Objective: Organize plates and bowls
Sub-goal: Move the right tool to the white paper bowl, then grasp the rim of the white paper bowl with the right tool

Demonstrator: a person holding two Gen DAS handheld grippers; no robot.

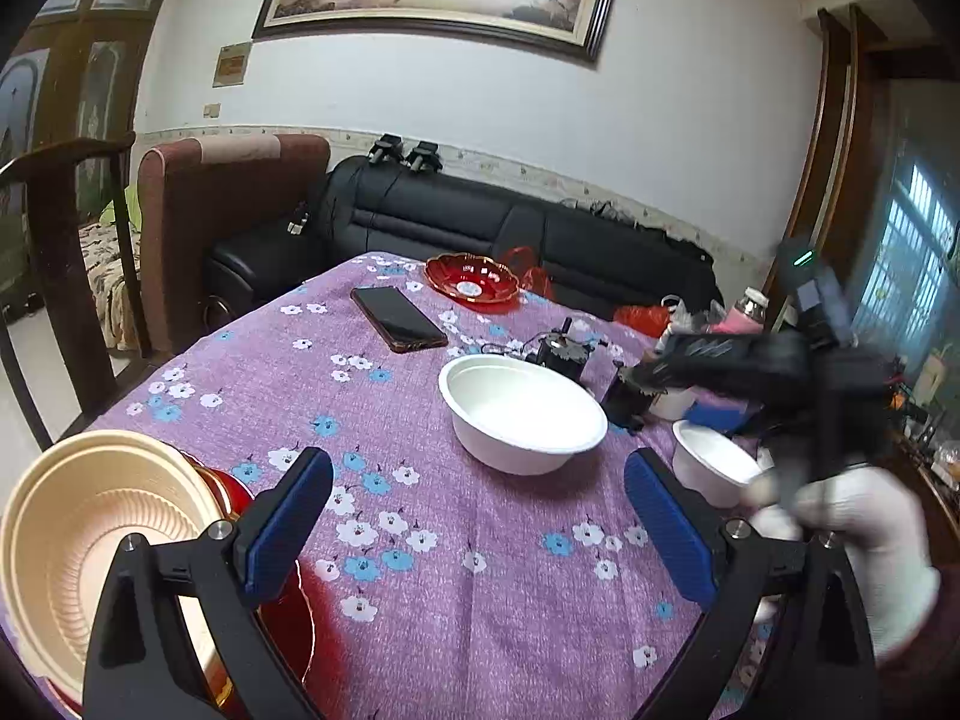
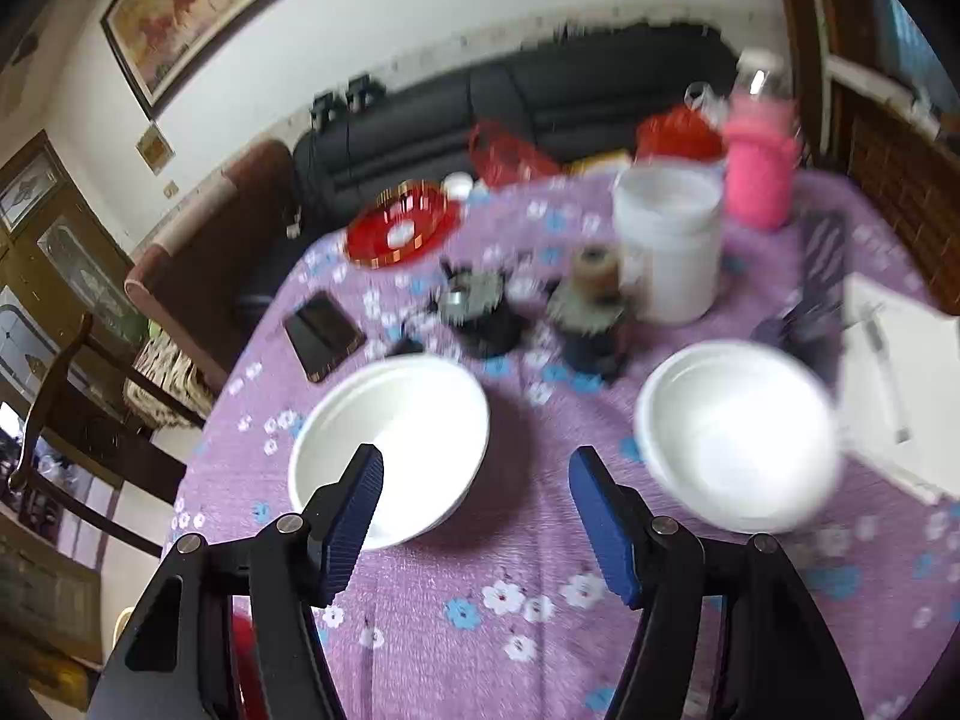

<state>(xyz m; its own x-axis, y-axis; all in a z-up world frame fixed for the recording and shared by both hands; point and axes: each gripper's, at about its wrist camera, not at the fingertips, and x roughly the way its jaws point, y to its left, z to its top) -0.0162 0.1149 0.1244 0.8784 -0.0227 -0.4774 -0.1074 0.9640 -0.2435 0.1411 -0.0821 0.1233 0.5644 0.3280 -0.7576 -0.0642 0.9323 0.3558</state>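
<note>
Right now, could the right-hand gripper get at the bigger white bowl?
Probably yes. The right gripper is open with nothing between its fingers, and the bigger white bowl sits just ahead of it on the tablecloth, slightly to the left, with nothing standing between them.

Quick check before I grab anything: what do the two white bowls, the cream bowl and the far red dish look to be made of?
White bowls: matte, thick-walled, likely paper pulp or foam, no shine. Cream bowl: thin moulded plastic, fine ribbing inside, slight sheen. Red dish: glossy, translucent red with a gold scalloped rim, glass or hard plastic; can't tell which.
</note>
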